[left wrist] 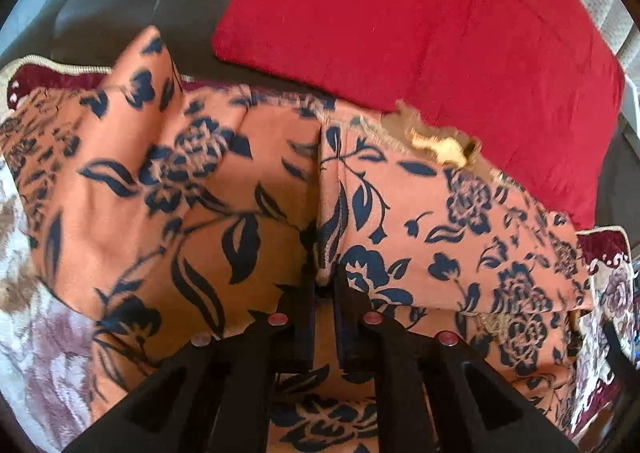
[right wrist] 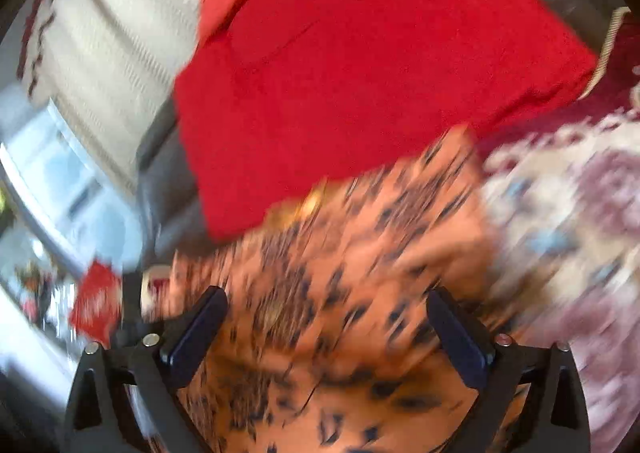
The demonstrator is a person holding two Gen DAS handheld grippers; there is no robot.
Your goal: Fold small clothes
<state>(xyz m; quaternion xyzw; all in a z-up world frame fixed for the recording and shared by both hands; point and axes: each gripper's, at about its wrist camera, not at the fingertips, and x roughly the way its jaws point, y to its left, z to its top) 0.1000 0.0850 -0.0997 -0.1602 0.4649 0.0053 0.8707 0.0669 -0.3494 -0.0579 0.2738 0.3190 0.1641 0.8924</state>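
An orange garment with dark blue flowers (left wrist: 460, 229) lies on a floral blanket (left wrist: 36, 333), partly folded, with a gold trim piece (left wrist: 444, 149) at its far edge. My left gripper (left wrist: 325, 285) is shut on a raised fold of this garment. In the right wrist view the same garment (right wrist: 340, 293) is blurred by motion. My right gripper (right wrist: 326, 313) is open just above it, fingers wide apart, holding nothing.
A folded red cloth (left wrist: 420, 25) lies beyond the garment, also in the right wrist view (right wrist: 360, 65). A grey cushion (left wrist: 132, 13) is at the far left. A white ribbed fabric (right wrist: 120, 21) and a bright window area (right wrist: 48, 181) are at left.
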